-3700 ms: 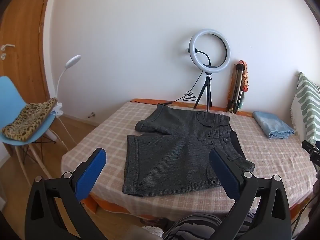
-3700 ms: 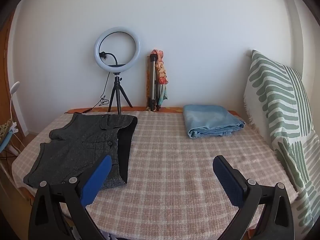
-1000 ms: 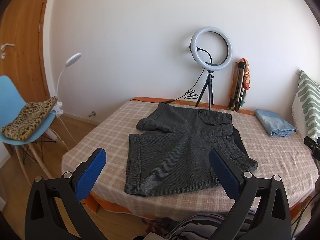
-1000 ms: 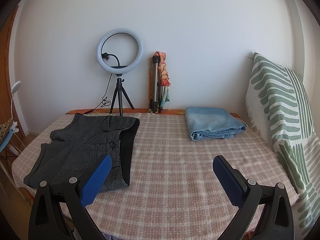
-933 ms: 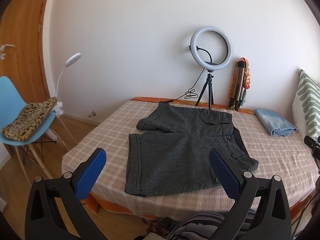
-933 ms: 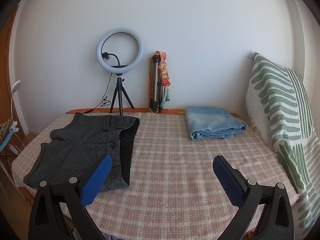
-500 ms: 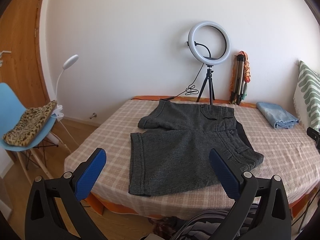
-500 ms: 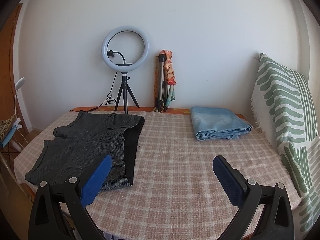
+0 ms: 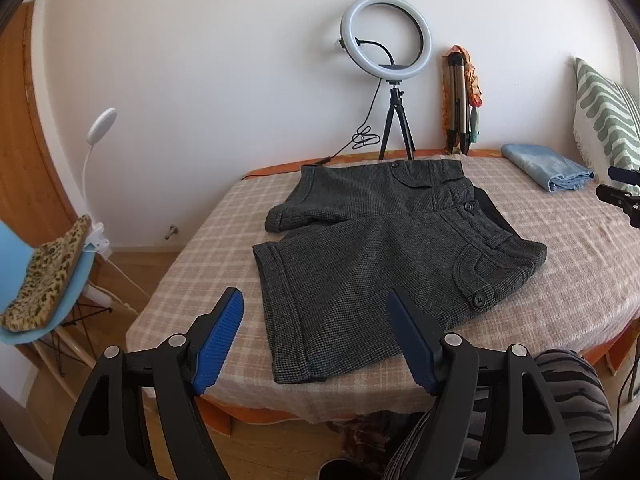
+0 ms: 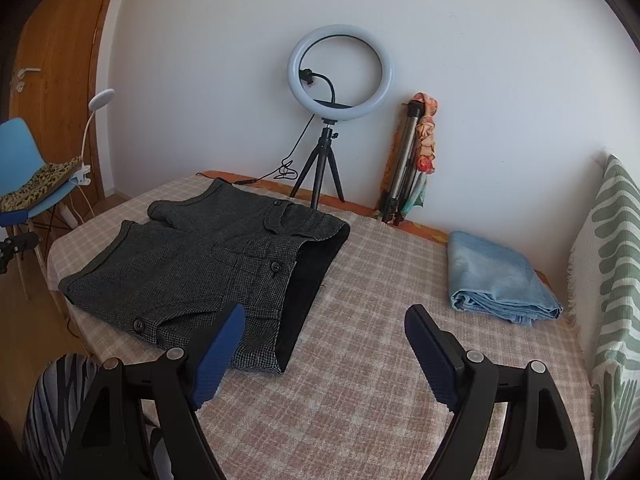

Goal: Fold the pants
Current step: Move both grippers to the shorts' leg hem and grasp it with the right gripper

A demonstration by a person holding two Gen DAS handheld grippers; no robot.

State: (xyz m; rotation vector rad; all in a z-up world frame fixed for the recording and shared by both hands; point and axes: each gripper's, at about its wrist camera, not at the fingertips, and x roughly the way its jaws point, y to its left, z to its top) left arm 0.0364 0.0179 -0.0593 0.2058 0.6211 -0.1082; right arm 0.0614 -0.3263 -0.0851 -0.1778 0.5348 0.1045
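Observation:
Dark grey tweed shorts lie flat on the checked bed cover, legs to the left, waistband to the right. They also show in the right wrist view. My left gripper is open and empty, hovering over the near leg hem at the bed's front edge. My right gripper is open and empty, above the cover just right of the waistband's near corner.
A folded light blue garment lies at the back right of the bed. A striped green pillow leans at the right. A ring light on a tripod and a folded tripod stand behind. A blue chair stands at left.
Both grippers have moved forward and down toward the bed. The jaws of both stand narrower than before. The shorts have not moved.

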